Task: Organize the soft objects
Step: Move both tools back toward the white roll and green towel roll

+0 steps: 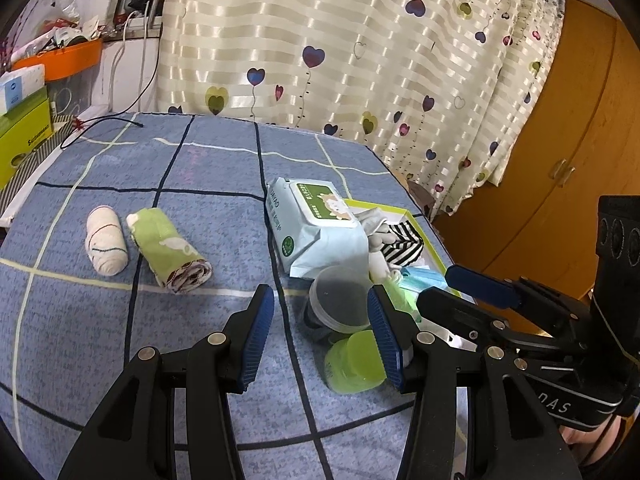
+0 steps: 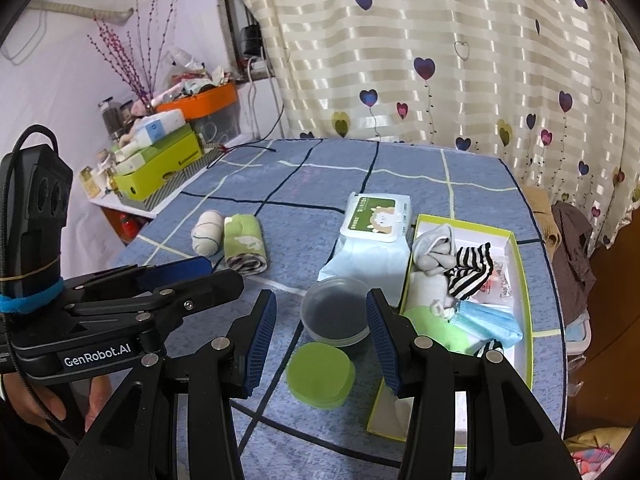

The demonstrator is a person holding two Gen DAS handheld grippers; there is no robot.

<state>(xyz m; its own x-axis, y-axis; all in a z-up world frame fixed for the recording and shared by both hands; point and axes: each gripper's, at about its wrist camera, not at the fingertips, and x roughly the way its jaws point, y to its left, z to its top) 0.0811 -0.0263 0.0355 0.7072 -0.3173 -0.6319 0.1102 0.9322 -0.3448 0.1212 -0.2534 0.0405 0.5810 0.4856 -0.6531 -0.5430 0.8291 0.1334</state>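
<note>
We read "GenRobot.AI" on the left gripper (image 2: 192, 276) at lower left, both it and the right gripper (image 2: 322, 340) spread empty, while the rolled green towel (image 2: 245, 249) lies mid-left.

Blue checked cloth (image 2: 400, 168) covering the table, with a thin black cable (image 1: 108, 122) lying on its far left corner. Behind it hangs a cream striped curtain (image 2: 440, 60) printed with hearts; to its right, a wooden cupboard door (image 1: 580, 140). Beside the table's left edge — an orange tray (image 2: 204, 100) of clutter, a lime-green box (image 2: 168, 160) with white cartons on top, and a spray of purple twigs (image 2: 132, 52).
</note>
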